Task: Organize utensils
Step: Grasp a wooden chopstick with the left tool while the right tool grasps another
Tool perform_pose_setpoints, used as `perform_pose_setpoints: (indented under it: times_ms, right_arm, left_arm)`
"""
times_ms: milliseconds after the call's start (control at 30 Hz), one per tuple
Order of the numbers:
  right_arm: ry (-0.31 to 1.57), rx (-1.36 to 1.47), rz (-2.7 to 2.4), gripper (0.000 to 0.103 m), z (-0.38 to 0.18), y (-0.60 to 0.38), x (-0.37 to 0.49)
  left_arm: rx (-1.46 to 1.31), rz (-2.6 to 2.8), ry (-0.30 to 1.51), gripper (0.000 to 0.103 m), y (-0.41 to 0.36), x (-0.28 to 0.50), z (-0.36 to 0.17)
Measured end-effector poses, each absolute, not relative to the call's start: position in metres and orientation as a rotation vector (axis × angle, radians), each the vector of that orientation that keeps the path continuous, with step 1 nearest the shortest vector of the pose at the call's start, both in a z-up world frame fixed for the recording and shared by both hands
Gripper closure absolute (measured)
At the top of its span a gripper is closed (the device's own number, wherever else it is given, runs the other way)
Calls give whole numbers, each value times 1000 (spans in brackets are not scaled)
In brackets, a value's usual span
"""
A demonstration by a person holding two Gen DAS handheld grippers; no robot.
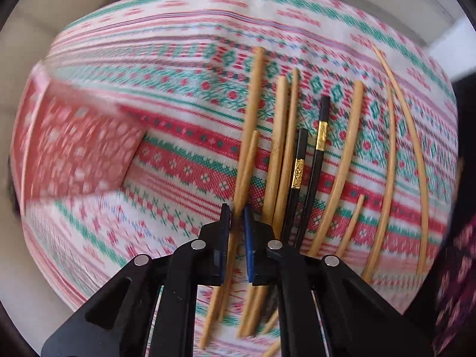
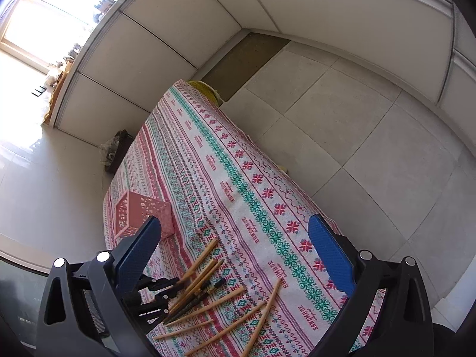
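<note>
**Ana:** Left wrist view first. What is the left gripper (image 1: 237, 217) doing?

**Ben:** Its blue pads (image 1: 249, 238) are drawn nearly together around 1 or 2 pale bamboo chopsticks (image 1: 249, 136), low over the red, green and white patterned tablecloth (image 1: 178, 113). I judge it clenched on them, though motion blur hides whether they are lifted or touching the cloth.

**Ana:** And the rest of the utensils?

**Ben:** Just beside the grasped pair lie more bamboo sticks and 2 black chopsticks with gold bands (image 1: 319, 148). Toward the cloth's right edge lie about 4 more bamboo ones, apart from each other. The pink perforated holder box (image 1: 74, 154) stands toward the left edge, blurred. I cannot see its inside here.

**Ana:** Right wrist view, then.

**Ben:** The right gripper (image 2: 238, 253) is released, its blue pads (image 2: 331, 255) spread wide, holding nothing, high above the table. Below, the left gripper (image 2: 160, 293) reaches into the loose pile of chopsticks (image 2: 202, 285) at the near end of the cloth. I count roughly 10 sticks scattered there.

**Ana:** Anything in the holder (image 2: 142, 214)?

**Ben:** It stands near the cloth's left edge, well apart from the pile, and nothing pokes above its rim.

**Ana:** So how far along?

**Ben:** Barely started, I think. Apparently every chopstick is out on the cloth; this grasp looks like the first of many trips.
</note>
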State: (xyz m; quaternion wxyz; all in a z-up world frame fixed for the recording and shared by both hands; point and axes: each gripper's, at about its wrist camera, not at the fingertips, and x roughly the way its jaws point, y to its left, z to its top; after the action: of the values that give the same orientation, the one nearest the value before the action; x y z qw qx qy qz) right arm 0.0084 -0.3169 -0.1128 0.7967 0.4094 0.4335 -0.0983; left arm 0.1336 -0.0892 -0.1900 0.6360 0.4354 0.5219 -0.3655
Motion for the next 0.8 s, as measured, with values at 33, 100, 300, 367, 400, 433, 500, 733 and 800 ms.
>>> perform_pose_setpoints:
  times_ms: [33, 100, 300, 367, 400, 433, 500, 733, 800]
  right_arm:
    - [963, 882, -215, 7, -120, -315, 7]
    - [1030, 911, -214, 7, -138, -309, 1]
    - [1184, 963, -190, 7, -174, -278, -12]
    - [1212, 1001, -195, 9, -181, -275, -14]
    - [1224, 997, -199, 11, -183, -272, -13]
    - [1239, 980, -210, 16, -184, -270, -11]
    - [1262, 939, -253, 31, -186, -267, -6]
    - [1331, 872, -304, 68, -191, -252, 6]
    - [1336, 827, -331, 71, -190, -247, 8]
  left_arm:
    - [928, -772, 1173, 95, -84, 131, -188]
    - [768, -658, 1148, 95, -69, 130, -181]
    - [304, -544, 1009, 98, -3, 128, -120]
    - [179, -542, 933, 98, 11, 100, -110]
    - [130, -546, 892, 98, 23, 92, -98]
    - [93, -544, 854, 98, 34, 90, -86]
    - [40, -547, 781, 98, 50, 74, -69]
    - [-25, -586, 643, 98, 70, 44, -12]
    - [-24, -590, 623, 98, 73, 42, -4]
